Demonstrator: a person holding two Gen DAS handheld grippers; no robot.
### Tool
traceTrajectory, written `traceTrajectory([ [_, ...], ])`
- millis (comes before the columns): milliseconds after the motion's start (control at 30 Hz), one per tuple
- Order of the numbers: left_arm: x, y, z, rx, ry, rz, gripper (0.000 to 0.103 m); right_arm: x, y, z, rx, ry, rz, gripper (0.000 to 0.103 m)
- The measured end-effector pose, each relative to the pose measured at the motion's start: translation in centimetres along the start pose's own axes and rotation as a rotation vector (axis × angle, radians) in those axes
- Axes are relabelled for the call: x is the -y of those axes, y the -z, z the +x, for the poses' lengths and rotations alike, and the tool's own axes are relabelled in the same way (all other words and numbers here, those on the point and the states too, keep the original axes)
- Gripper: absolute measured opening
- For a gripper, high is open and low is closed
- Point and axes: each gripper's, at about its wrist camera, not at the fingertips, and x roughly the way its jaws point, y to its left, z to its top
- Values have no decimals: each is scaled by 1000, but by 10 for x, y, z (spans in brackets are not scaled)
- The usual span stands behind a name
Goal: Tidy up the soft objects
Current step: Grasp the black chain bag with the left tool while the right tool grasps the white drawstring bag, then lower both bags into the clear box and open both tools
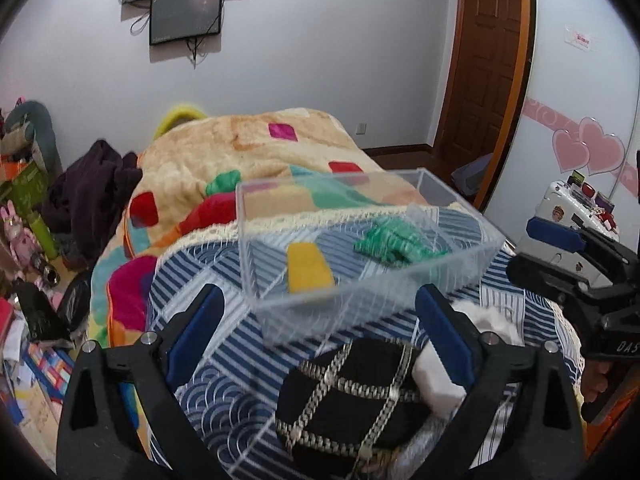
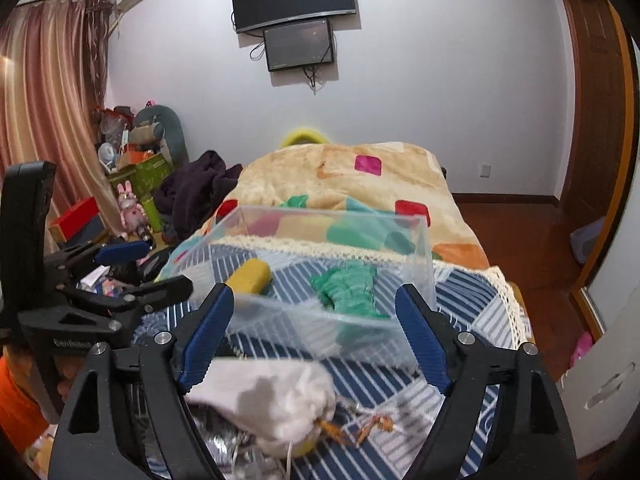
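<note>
A clear plastic box [image 1: 460, 272] [image 2: 424, 264] stands on the blue striped cloth on the bed. Inside lie a yellow sponge [image 1: 310, 266] [image 2: 250, 276] and a crumpled green cloth [image 1: 390, 240] [image 2: 348, 288]. My left gripper [image 1: 320, 336] is open over a black item with metal chains [image 1: 344, 396], just in front of the box. My right gripper [image 2: 316, 332] is open above a white drawstring pouch [image 2: 276, 400] [image 1: 440, 376]. Nothing is held. The right gripper also shows at the right edge of the left wrist view [image 1: 568, 256].
A patchwork blanket [image 1: 240, 152] covers the bed beyond the box. A dark garment [image 1: 88, 184] lies at the bed's left side. Clutter and toys [image 1: 20, 240] fill the floor at the left. A white suitcase [image 1: 572, 208] stands at the right by the door.
</note>
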Motion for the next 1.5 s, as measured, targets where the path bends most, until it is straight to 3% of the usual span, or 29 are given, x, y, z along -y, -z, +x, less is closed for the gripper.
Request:
traceTrajectory([
  [333, -6, 47, 21, -92, -18, -16, 97, -14, 36, 11, -71, -39, -6, 81],
  [433, -4, 55, 29, -113, -41, 16, 81, -15, 43, 19, -99, -53, -4, 81],
  [533, -4, 61, 34, -132, 2, 1, 67, -13, 48, 23, -123, -65, 1, 80],
  [600, -5, 62, 36, -141, 46, -13, 52, -13, 50, 26, -138, -84, 6, 71],
  [967, 1, 62, 19, -120, 93, -9, 18, -5, 56, 20, -135, -100, 26, 24],
  [1100, 2, 56, 6, -92, 101, -6, 14, -6, 53, 11, -105, -90, 18, 20],
  [1500, 8, 29, -41, 27, 143, 8, 12, 5, 36, -27, 13, -62, 44, 20],
])
